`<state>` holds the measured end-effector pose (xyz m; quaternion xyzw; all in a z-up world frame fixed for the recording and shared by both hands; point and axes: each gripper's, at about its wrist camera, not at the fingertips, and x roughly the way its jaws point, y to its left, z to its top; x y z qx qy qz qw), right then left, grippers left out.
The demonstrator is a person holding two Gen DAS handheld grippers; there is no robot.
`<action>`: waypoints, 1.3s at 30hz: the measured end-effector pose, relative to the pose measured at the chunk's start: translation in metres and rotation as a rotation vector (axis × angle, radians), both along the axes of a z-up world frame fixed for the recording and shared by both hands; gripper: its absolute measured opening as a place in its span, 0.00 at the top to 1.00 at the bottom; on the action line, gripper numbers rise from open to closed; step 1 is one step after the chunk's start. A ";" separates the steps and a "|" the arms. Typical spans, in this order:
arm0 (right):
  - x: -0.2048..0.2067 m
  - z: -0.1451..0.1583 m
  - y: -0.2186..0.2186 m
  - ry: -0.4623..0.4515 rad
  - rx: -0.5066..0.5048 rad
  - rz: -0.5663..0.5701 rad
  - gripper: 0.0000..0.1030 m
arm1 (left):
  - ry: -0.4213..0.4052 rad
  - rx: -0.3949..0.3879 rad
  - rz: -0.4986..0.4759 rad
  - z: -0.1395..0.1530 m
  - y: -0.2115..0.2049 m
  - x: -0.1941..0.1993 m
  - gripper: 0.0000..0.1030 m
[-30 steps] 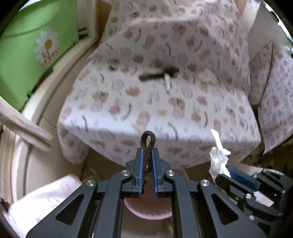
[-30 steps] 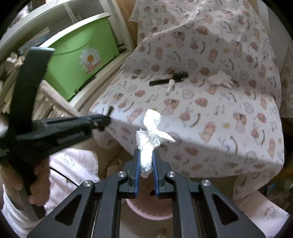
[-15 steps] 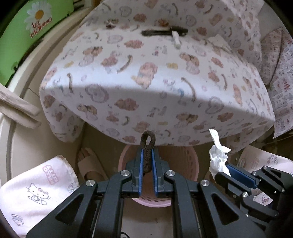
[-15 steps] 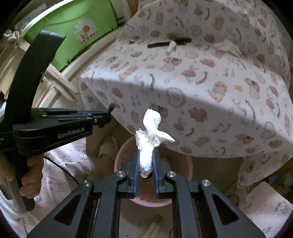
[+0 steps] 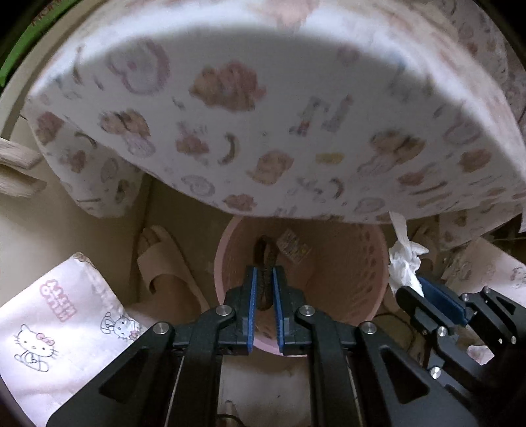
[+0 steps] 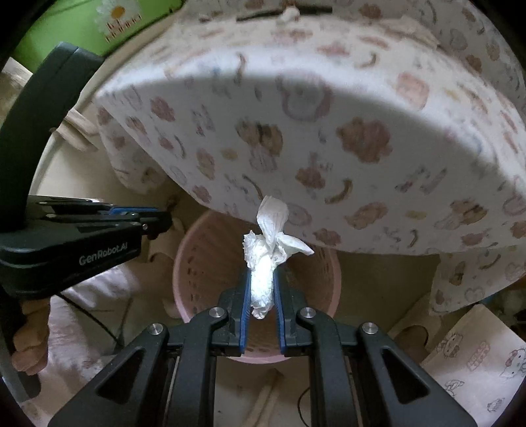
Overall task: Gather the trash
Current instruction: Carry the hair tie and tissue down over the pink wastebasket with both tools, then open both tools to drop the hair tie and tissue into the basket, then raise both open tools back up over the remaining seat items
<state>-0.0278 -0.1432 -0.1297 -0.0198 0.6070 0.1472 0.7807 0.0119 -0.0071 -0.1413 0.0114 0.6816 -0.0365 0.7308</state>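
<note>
Both pairs of blue-padded fingers are clamped on trash. On the left gripper (image 5: 263, 289) they pinch a dark brown looped strip (image 5: 264, 262) of something like cord or fabric (blur hides what it is), and on the right gripper (image 6: 262, 289) they squeeze a crumpled white tissue (image 6: 268, 259). Each load hangs directly above the round pink plastic waste basket (image 5: 371, 262) that stands on the floor, partly tucked under the edge of the bed with the cartoon-print sheet (image 5: 263, 108).

As for progress, I judge the carry finished for these two pieces; only the release is left, since neither has dropped yet. Inside the basket a small printed wrapper (image 5: 293, 244) already lies, so some collecting appears done. More remains on the bed: the right wrist view shows a thin dark stick-like object (image 6: 263, 13) with a small white scrap (image 6: 291, 13) beside it near the far edge, both untouched, so another trip looks necessary.
</note>
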 end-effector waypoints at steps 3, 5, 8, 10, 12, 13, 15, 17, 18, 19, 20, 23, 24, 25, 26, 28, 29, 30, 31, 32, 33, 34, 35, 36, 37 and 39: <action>0.002 -0.017 0.002 0.031 -0.030 -0.011 0.87 | 0.030 -0.005 0.008 -0.010 0.001 0.000 0.91; 0.003 -0.028 0.003 0.053 -0.050 -0.012 0.87 | 0.034 0.001 0.005 -0.012 -0.001 -0.001 0.90; 0.003 -0.038 0.005 0.063 -0.071 -0.015 0.87 | 0.037 0.010 -0.003 -0.014 -0.006 0.000 0.75; 0.003 -0.042 0.007 0.071 -0.078 -0.010 0.86 | 0.040 0.008 0.002 -0.015 -0.007 0.000 0.60; 0.002 -0.044 0.006 0.076 -0.076 -0.012 0.80 | 0.031 0.030 -0.007 -0.012 -0.008 0.000 0.56; 0.003 -0.044 0.005 0.078 -0.077 -0.020 0.76 | 0.023 0.041 -0.016 -0.010 -0.010 0.000 0.55; 0.003 -0.045 0.002 0.077 -0.085 -0.041 0.57 | 0.005 0.050 -0.023 -0.005 -0.011 -0.001 0.50; 0.004 -0.043 0.000 0.063 -0.082 -0.055 0.55 | -0.003 0.044 -0.020 -0.002 -0.009 -0.001 0.44; 0.004 -0.042 0.000 0.061 -0.084 -0.055 0.55 | -0.004 0.043 -0.019 -0.001 -0.008 -0.001 0.44; 0.004 -0.041 0.000 0.062 -0.083 -0.055 0.54 | -0.007 0.044 -0.017 0.000 -0.007 -0.002 0.42; 0.005 -0.040 -0.001 0.062 -0.080 -0.056 0.53 | -0.011 0.046 -0.015 0.002 -0.006 -0.002 0.40; 0.006 -0.035 -0.003 0.058 -0.066 -0.070 0.48 | -0.027 0.049 -0.005 0.007 -0.003 -0.002 0.36; 0.007 -0.034 -0.002 0.057 -0.063 -0.072 0.47 | -0.033 0.048 -0.001 0.009 -0.003 -0.003 0.35; 0.007 -0.031 -0.003 0.052 -0.061 -0.075 0.47 | -0.041 0.049 0.002 0.012 -0.003 -0.003 0.35; 0.007 -0.028 -0.003 0.045 -0.060 -0.079 0.47 | -0.050 0.053 0.002 0.015 -0.002 -0.003 0.35; 0.008 -0.021 -0.005 0.025 -0.053 -0.090 0.46 | -0.076 0.061 -0.002 0.024 -0.002 -0.004 0.35; 0.008 -0.016 -0.007 0.014 -0.047 -0.096 0.46 | -0.092 0.057 -0.004 0.030 -0.002 -0.005 0.34; 0.009 -0.010 -0.008 -0.002 -0.037 -0.106 0.46 | -0.109 0.047 -0.006 0.036 -0.002 -0.007 0.34; 0.008 -0.006 -0.009 -0.014 -0.033 -0.112 0.45 | -0.123 0.039 -0.007 0.041 -0.002 -0.008 0.33; 0.008 -0.001 -0.011 -0.032 -0.030 -0.118 0.45 | -0.139 0.034 -0.005 0.047 -0.001 -0.008 0.33; 0.008 0.006 -0.012 -0.057 -0.028 -0.127 0.45 | -0.158 0.033 -0.004 0.052 -0.001 -0.009 0.33; 0.007 0.013 -0.013 -0.080 -0.028 -0.133 0.45 | -0.174 0.035 -0.002 0.057 -0.002 -0.008 0.33; 0.006 0.020 -0.015 -0.108 -0.028 -0.140 0.45 | -0.196 0.039 0.002 0.063 -0.002 -0.008 0.33; 0.006 0.025 -0.017 -0.126 -0.027 -0.145 0.45 | -0.215 0.041 0.006 0.066 -0.003 -0.009 0.33; 0.005 0.033 -0.020 -0.157 -0.028 -0.158 0.45 | -0.233 0.041 0.008 0.070 -0.002 -0.009 0.33; 0.003 0.046 -0.025 -0.223 -0.038 -0.198 0.45 | -0.276 0.034 0.010 0.080 -0.001 -0.010 0.33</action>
